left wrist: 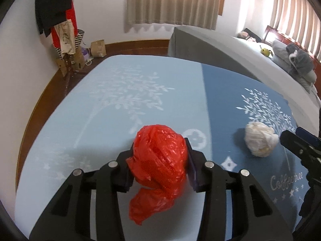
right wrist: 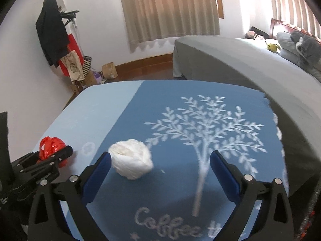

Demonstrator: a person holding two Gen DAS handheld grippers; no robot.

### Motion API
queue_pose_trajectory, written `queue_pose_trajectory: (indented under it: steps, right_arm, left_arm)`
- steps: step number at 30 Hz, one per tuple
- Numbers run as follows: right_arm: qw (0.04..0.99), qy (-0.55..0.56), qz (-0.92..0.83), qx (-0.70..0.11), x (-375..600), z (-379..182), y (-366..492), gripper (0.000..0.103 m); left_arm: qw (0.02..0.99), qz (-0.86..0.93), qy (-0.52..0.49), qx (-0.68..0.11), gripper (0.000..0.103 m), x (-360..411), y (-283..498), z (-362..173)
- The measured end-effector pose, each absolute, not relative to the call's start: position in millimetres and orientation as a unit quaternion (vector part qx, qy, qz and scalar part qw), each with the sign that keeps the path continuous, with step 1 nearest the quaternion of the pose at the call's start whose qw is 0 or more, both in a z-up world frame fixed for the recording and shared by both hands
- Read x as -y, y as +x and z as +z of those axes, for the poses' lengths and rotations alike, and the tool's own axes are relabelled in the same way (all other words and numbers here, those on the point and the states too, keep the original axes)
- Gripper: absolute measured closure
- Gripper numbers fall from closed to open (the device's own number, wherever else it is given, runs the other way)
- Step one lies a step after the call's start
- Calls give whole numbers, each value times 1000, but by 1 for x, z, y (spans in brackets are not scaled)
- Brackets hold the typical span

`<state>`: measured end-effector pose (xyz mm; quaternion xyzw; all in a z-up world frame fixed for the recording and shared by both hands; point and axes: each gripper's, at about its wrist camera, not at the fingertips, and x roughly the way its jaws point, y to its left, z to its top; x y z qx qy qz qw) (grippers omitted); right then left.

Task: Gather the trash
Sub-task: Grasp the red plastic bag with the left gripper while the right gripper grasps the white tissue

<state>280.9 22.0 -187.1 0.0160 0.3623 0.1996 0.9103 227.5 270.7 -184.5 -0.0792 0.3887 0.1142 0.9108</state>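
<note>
From my left camera, my left gripper [left wrist: 159, 160] squeezes the red bag [left wrist: 158, 160] tight over the blue cloth [left wrist: 100, 110]. From my right camera, my right gripper [right wrist: 160, 160] is wide, and the white wad [right wrist: 131, 161] sits on the cloth by its left finger.

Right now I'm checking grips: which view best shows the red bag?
The left wrist view: the red bag fills the centre, pinched by the left gripper. The right wrist view shows it small at the left edge, partly hidden.
</note>
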Motion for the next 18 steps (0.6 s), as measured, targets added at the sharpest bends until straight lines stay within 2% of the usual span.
queue_pose_trajectory:
  steps: [5,10,14,18]
  right_arm:
    - [905,7,207,-372,-46,-194,288,7]
    - [896,-5,211,-390,-61,-203,294,17]
    - [887,-12,217,-408,-67,-212,298,31]
    - [881,-13,228,-415,-70,-214,299,52]
  left_arm:
    - [910,122,-80,-388,62,-284,224,-184]
    - [910,124,-84,-387,62,-289,221,-184]
    - [910,125,-85,-387,62,-290,221,-183]
    - [910,125,-84,-386,62,-289,220,-183]
